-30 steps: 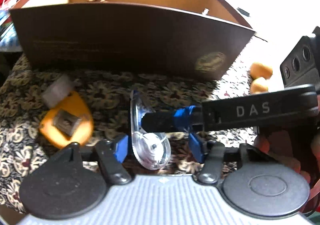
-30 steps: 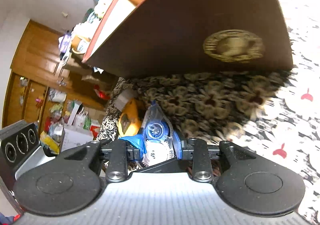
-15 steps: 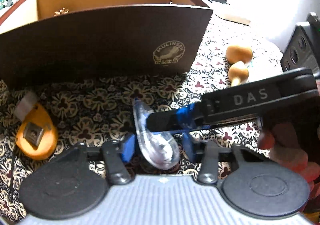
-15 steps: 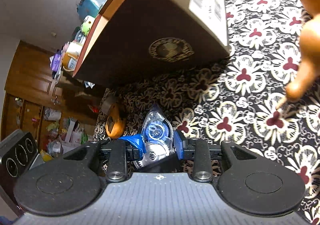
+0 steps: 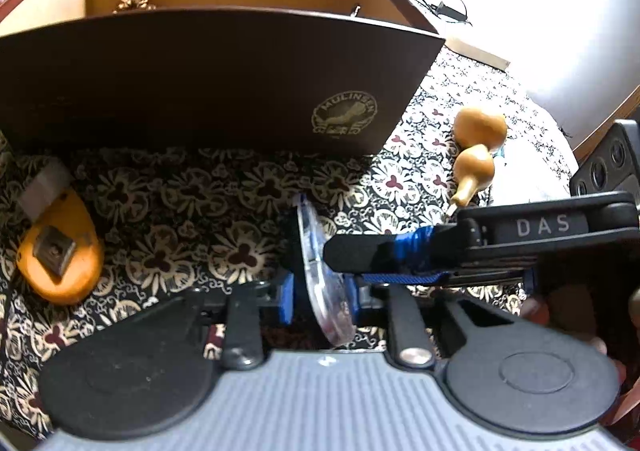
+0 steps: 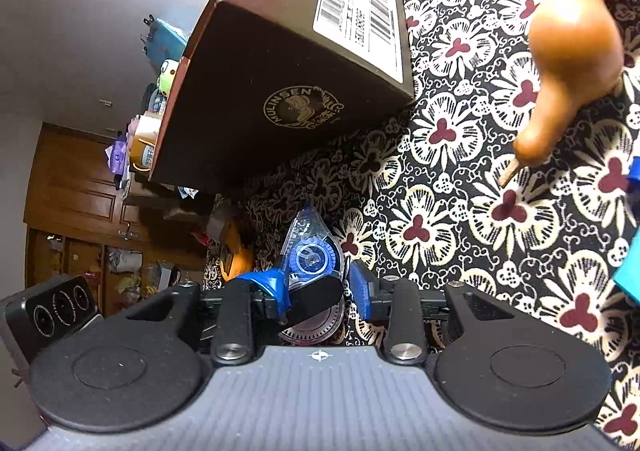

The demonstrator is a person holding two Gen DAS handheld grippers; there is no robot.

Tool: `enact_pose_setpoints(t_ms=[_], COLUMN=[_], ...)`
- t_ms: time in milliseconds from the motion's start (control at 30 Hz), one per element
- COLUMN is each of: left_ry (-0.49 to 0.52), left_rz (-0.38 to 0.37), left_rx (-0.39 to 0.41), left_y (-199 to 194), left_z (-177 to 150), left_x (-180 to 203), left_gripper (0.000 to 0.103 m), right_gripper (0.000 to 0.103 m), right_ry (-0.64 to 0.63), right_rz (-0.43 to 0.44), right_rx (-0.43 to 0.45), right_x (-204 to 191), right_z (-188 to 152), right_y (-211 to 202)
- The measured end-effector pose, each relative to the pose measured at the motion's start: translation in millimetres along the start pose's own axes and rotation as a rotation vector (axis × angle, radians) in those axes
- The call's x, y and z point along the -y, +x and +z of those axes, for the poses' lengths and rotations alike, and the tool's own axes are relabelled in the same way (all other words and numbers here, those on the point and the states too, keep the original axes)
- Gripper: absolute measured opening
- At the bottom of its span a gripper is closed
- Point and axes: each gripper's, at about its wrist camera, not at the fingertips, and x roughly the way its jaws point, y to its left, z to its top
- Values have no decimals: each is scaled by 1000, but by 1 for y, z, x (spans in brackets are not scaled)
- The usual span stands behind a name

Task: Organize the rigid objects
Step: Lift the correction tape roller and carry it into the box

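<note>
While the correction tape dispenser (image 5: 320,271) stood on edge between both claws, long axis pointing at the brown box (image 5: 208,83) just ahead, my right gripper (image 6: 320,287) pinched it; left gripper (image 5: 320,291) flanked it narrowly, contact unclear.

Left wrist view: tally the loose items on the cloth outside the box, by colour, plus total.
Clear/blue: 1, correction tape dispenser, held between both hand-held grippers
Orange: 1, tape measure
Tan: 1, gourd
Total: 3
Box not counted.
</note>
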Motion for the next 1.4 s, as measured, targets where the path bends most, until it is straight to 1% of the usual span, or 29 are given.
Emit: enact_pose_setpoints(t_ms=[67,167,267,333,533,667,700,733,800,867,933,1067,1133,1233,1333,1400], left_ry=[11,47,56,78,192,231,239,256,290,275,272,302,331,371,420,453], left_rz=[-14,-2,4,9,86,112,114,132,157,144,141,146,147,128,109,101], left_rx=[0,1,-3,5,36,48,47,52,59,50,44,37,57,95,164,225], left_y=[-2,-1,3,2,6,6,6,6,7,8,7,5,0,-15,-34,-49], left_z=[3,4,3,3,-5,-8,-10,-12,-15,-14,-14,-12,-8,-1,12,24], left_x=[4,13,16,20,40,49,52,56,63,62,62,70,76,84,94,99], left_gripper=[9,9,9,9,9,9,9,9,9,10,10,10,10,10,10,10], right_gripper=[18,19,19,19,20,21,21,22,22,21,19,18,18,17,17,17], right_ry=[-2,-42,-18,-12,23,47,47,41,6,-28,-14,30,28,13,-19,-46], right_rz=[17,-22,-53,-64,-96,-128,-138,-154,-194,-233,-241,-246,-238,-233,-232,-223], right_rx=[3,29,26,41,64,72,68,65,81,85,83,91,113,155,227,281], right_x=[-4,-13,-11,-12,-8,-9,-11,-14,-22,-28,-28,-23,-28,-39,-60,-74], right_z=[-1,-2,-1,-3,-6,-8,-8,-9,-11,-12,-11,-13,-14,-15,-12,-8], right_y=[-6,-12,-12,-15,-23,-29,-30,-29,-30,-29,-29,-33,-41,-57,-77,-90])
